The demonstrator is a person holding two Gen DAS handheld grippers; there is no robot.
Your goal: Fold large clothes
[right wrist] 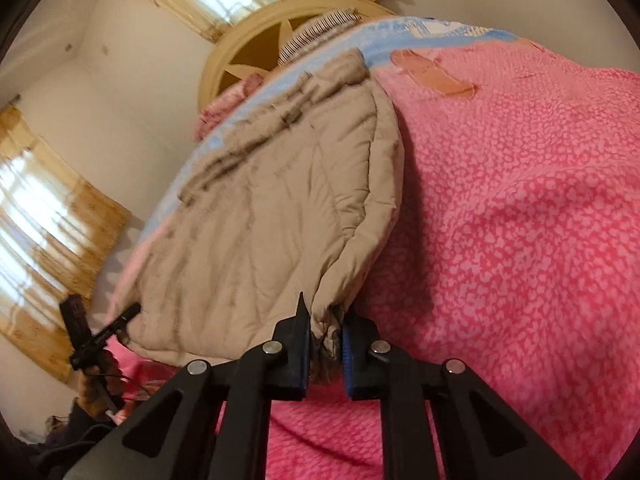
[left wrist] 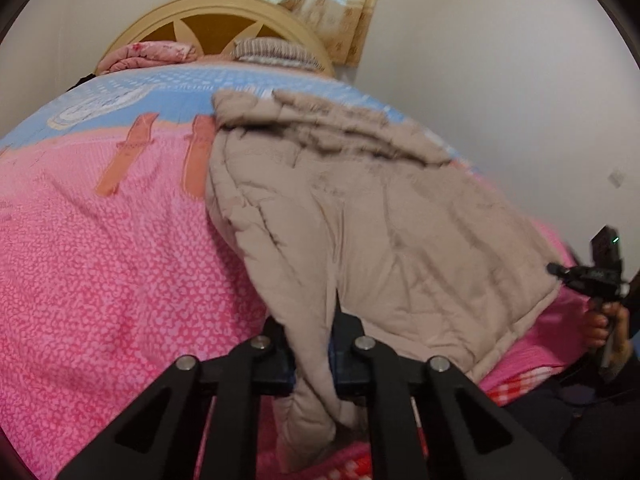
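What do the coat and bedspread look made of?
Coat: beige, quilted and padded, a matte woven shell, likely synthetic; stitched channels and puffy rolled edges show it. Both grippers, left and right, are shut on its hem. Bedspread: pink, soft, nubby print, probably cotton or fleece; too blurred to be sure.

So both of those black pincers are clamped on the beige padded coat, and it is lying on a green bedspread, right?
Not quite: the bedspread is pink, with a blue band near the headboard, not green. Both wrist views show it. The rest holds: the left gripper and the right gripper are each clamped on the beige padded coat.
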